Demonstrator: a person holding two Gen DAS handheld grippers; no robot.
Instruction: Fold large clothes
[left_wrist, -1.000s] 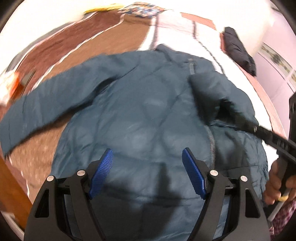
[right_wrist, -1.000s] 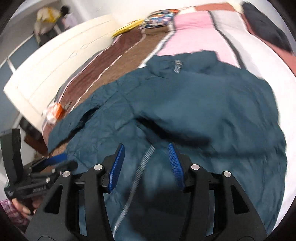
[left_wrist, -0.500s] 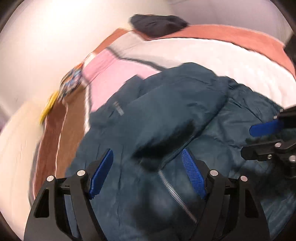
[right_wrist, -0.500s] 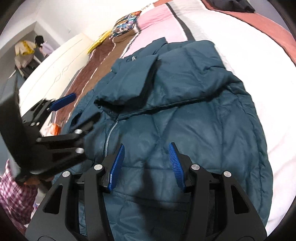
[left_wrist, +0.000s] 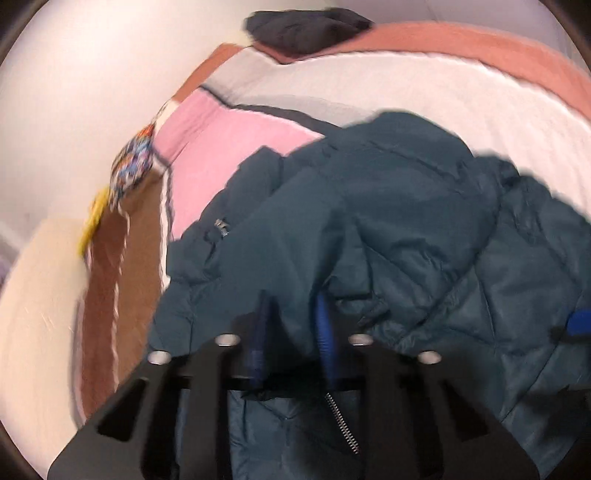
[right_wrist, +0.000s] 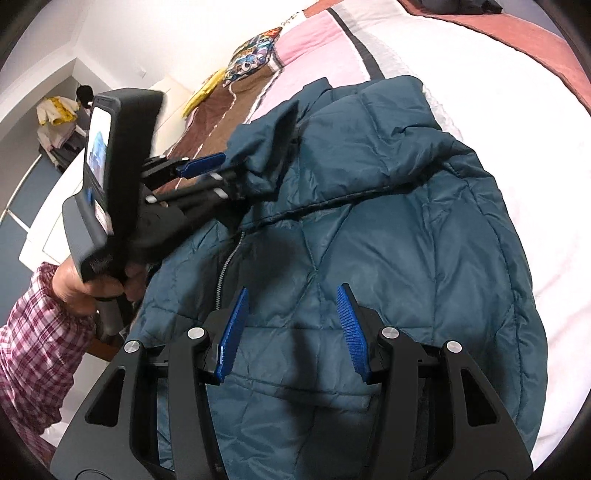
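Note:
A dark teal puffer jacket (right_wrist: 388, 229) lies front up on the bed, its zipper (right_wrist: 225, 266) partly open and one sleeve folded across the chest. My left gripper (left_wrist: 293, 299) has its jaws closing, with a fold of sleeve fabric pinched between the blue pads. In the right wrist view the left gripper (right_wrist: 225, 166) grips the sleeve end above the jacket's left side, held by a hand (right_wrist: 92, 280). My right gripper (right_wrist: 291, 325) hovers open over the jacket's lower front with nothing between its fingers.
The bed cover (left_wrist: 229, 155) has pink, white, brown and rust panels. A dark garment (left_wrist: 306, 29) lies at the far end of the bed. A colourful pillow (right_wrist: 255, 59) and a yellow item (right_wrist: 203, 92) sit by the cream headboard (left_wrist: 40, 314). A plaid sleeve (right_wrist: 33, 354) is at lower left.
The left gripper's jaws went from wide apart to nearly together on the sleeve fabric, and it swung across over the jacket. The right gripper drifted a little and stayed open.

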